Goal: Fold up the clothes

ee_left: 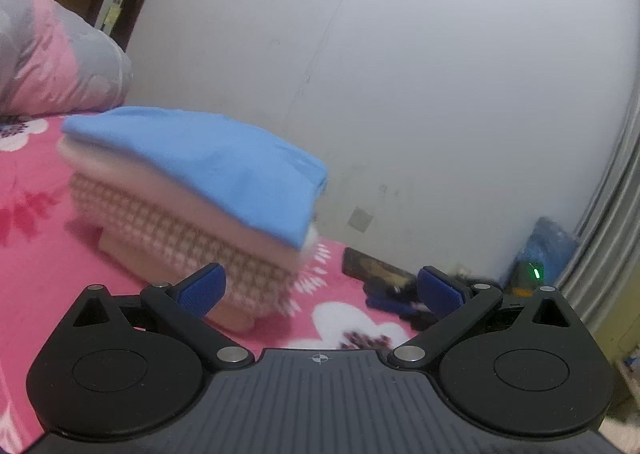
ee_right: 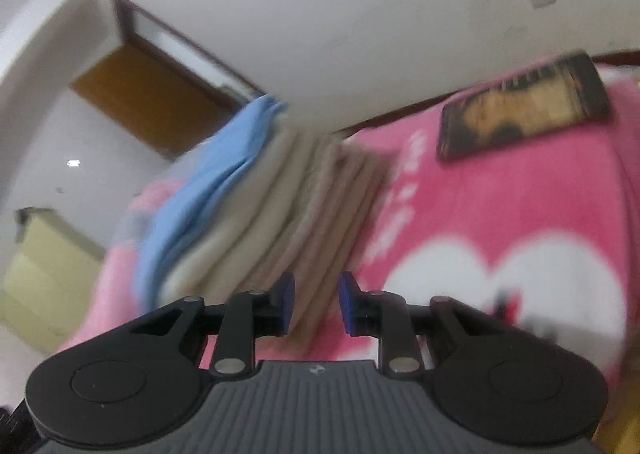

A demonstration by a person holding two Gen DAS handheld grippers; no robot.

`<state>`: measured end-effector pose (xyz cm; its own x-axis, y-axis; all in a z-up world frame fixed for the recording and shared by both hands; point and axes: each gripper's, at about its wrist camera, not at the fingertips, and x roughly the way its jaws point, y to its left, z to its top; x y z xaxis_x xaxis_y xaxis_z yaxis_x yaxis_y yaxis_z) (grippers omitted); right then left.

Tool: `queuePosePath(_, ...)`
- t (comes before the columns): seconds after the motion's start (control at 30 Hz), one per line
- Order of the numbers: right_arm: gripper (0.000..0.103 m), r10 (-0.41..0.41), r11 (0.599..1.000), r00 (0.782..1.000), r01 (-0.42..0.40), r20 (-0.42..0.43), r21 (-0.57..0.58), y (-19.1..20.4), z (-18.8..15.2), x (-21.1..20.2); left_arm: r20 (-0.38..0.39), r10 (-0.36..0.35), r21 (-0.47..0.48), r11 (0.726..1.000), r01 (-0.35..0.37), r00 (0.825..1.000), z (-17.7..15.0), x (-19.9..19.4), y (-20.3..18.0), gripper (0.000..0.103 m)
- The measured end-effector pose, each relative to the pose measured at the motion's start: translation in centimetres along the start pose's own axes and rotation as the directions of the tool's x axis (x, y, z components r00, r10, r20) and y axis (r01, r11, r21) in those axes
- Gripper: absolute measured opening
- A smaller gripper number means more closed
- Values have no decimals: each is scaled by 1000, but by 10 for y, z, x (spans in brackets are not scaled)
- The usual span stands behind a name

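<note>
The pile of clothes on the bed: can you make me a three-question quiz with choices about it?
1. Where is the blue cloth?
A. On top of the pile
B. Under the pile
C. On the floor

2. What colour is the blanket under the pile?
A. Green
B. Pink
C. Black

3. How is the left gripper?
A. Open, holding nothing
C. Shut on the blue cloth
B. Shut on the phone

Answers: 1 A, it lies over the beige folded clothes. 2 B, pink with white flowers. 3 A, its blue pads stand wide apart with nothing between.
</note>
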<state>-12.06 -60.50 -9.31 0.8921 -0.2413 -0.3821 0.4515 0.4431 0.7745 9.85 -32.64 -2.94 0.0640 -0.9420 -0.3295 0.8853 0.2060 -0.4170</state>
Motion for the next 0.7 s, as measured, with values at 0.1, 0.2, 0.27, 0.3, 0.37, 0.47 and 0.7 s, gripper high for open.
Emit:
queuePosePath(0.1,42,27,997,999,-29,-23,-70,10,-29,-32,33,4,-65,998,-2,999,-12,-36,-20,103)
queuePosePath(0.2,47,-5,978,999,-3,-38,-207,25,-58,-57,61,11,-121,993,-3,998,-21,-61,-32,103)
queuePosePath(0.27,48,-45,957,998,32,-39,-288,34,-74,-73,74,29,-115,993,-20,997,-29,-74,-41,103)
queuePosePath(0.3,50,-60,945,997,44,-38,-323,38,-81,-81,76,41,-104,994,-33,996,-34,-81,-46,103)
queuePosePath(0.37,59,-73,922,997,55,-34,-383,49,-92,-95,74,70,-97,993,-63,995,-44,-92,-54,103)
queuePosePath(0.47,69,-58,884,998,41,-22,-466,70,-106,-113,58,106,-128,987,-98,993,-59,-105,-59,103)
queuePosePath(0.7,77,-39,819,999,39,12,-572,108,-135,-143,48,242,-189,955,-229,969,-81,-137,-62,103)
